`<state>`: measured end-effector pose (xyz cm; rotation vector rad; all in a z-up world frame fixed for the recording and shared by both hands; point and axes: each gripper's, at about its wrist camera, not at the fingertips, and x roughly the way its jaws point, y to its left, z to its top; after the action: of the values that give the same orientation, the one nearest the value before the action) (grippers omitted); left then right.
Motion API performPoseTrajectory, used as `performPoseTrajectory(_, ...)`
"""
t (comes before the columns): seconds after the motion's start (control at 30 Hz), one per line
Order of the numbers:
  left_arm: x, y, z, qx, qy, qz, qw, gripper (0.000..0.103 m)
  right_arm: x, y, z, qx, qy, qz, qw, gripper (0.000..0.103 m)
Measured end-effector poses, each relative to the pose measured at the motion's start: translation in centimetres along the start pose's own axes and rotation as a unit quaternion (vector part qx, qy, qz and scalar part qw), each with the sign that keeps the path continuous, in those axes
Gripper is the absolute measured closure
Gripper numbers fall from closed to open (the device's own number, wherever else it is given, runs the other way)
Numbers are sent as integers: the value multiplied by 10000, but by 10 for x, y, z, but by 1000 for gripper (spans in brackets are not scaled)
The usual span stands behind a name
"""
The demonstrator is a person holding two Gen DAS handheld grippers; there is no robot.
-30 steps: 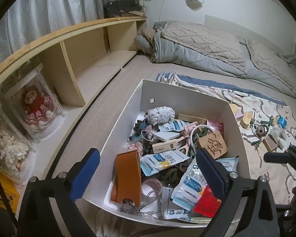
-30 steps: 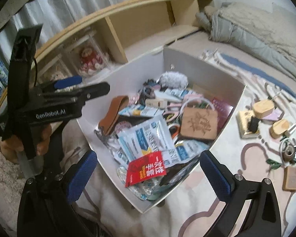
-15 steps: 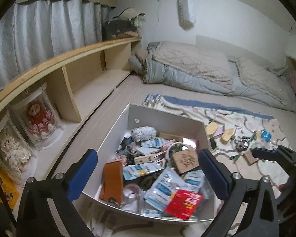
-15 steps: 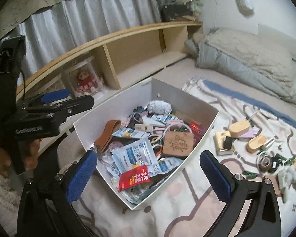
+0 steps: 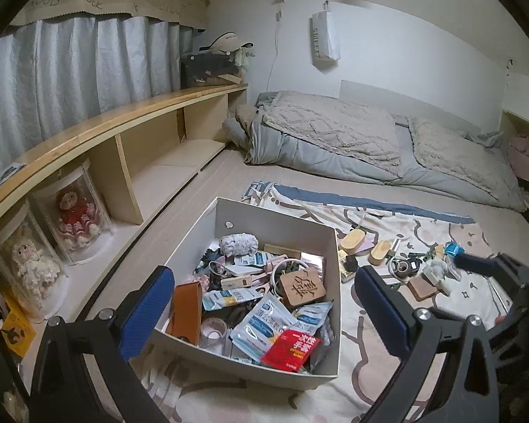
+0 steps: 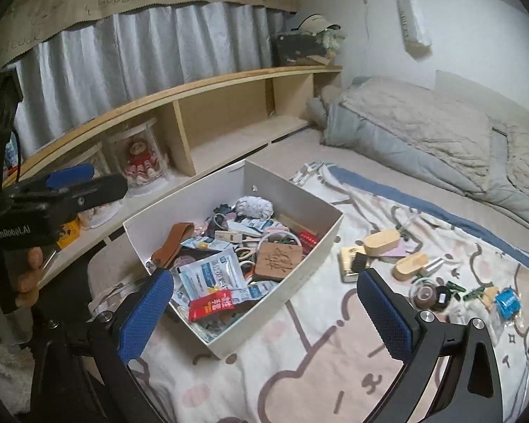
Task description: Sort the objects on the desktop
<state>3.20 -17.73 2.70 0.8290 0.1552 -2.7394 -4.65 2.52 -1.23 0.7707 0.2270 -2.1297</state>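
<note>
White box [image 5: 278, 222], on patterned blanket [image 6: 317, 352] beside wooden shelf [image 5: 151, 176]: holds blue-white sachets [image 5: 261, 324], red packet [image 5: 291, 349], engraved wooden plaque [image 5: 301, 287], brown leather strap [image 5: 187, 312], grey yarn ball [image 5: 238, 243]. Loose on blanket right of box: 2 wooden blocks [image 6: 382, 241], tape roll [image 6: 425, 294], blue packet [image 6: 508, 301]. Left gripper [image 5: 264, 306]: jaws wide apart, empty, above box. Right gripper [image 6: 264, 313]: jaws wide apart, empty, above box's near corner.

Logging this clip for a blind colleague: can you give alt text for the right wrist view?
An open right hand-held gripper hangs empty above a white box crammed with packets, on a cartoon-print blanket where wooden blocks lie loose.
</note>
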Motion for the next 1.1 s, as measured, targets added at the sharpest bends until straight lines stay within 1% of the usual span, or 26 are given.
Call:
performPoseTrajectory(0.13,-5,-8,-8,110,54,87,9999,0,-21,-6,-1,0,-162,-53,9999,0)
performPoseTrajectory(0.37,-21,-22,-23,203,-1,5,9998,0,-53,-13,-8,-55,-399,-119,9991,0)
performPoseTrajectory(0.47,-27,-29,-29,265,-21,25,9996,0,-64,-16,-14,-48,-473,-63,9988,0)
performPoseTrajectory(0.63,-35,-35,-38,230,-10,-56,9997,0,-74,-21,-22,20,-517,-115,9986,0)
performPoseTrajectory(0.9,-47,-44,-49,281,-28,-74,9996,0,-84,-21,-39,-16,-510,-338,9981,0)
performPoseTrajectory(1.1,-52,-50,-56,353,9,-166,9992,0,-88,-21,-48,17,-460,-355,9983,0)
